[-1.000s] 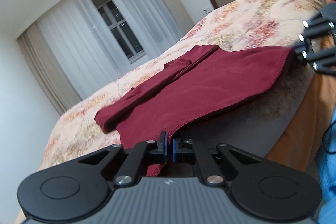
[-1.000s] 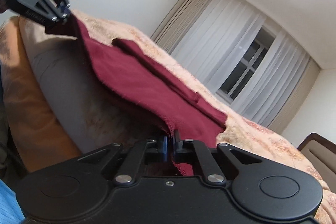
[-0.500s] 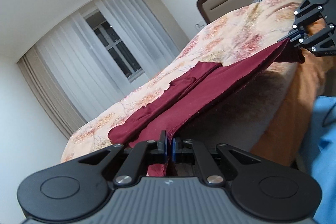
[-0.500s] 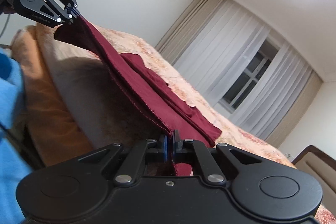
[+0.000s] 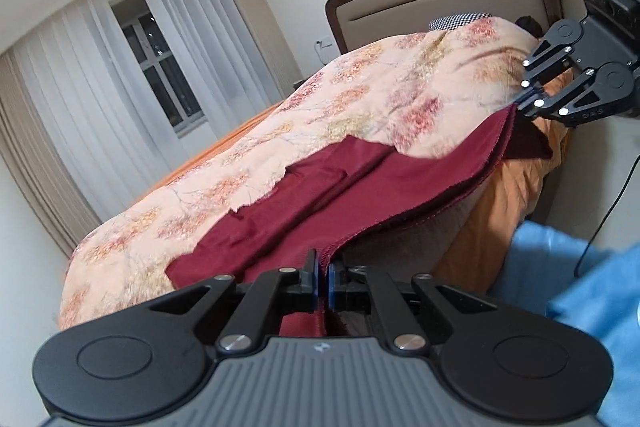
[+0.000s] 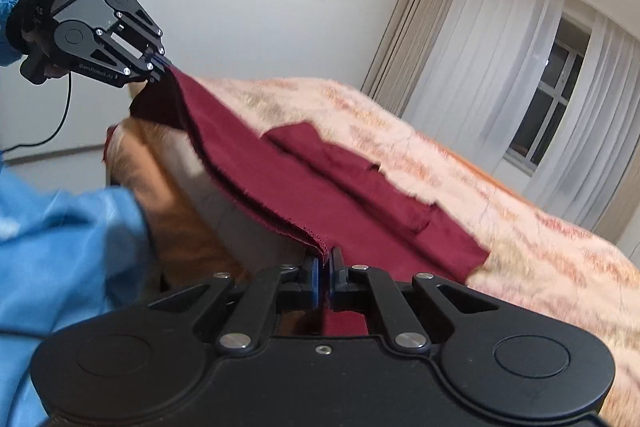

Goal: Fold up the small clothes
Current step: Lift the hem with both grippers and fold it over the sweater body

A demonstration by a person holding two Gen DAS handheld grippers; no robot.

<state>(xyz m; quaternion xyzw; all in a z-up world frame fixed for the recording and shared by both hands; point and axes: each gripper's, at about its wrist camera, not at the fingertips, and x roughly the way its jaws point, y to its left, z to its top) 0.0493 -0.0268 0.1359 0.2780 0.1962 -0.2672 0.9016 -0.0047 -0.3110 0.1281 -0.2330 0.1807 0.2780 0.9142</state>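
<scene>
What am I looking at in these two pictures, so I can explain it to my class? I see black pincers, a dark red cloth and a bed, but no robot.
No robot is here: a person in blue sleeves holds a two-finger gripper in each hand, each with a camera looking along its fingers. One picture comes from the left gripper, the other from the right gripper; each also shows the other gripper across the cloth. On the bed lies a floral bedspread with a dark red garment on it. Both grippers are shut on corners of the garment's near edge, lifting it off the bed while its far part rests on the bedspread.
</scene>
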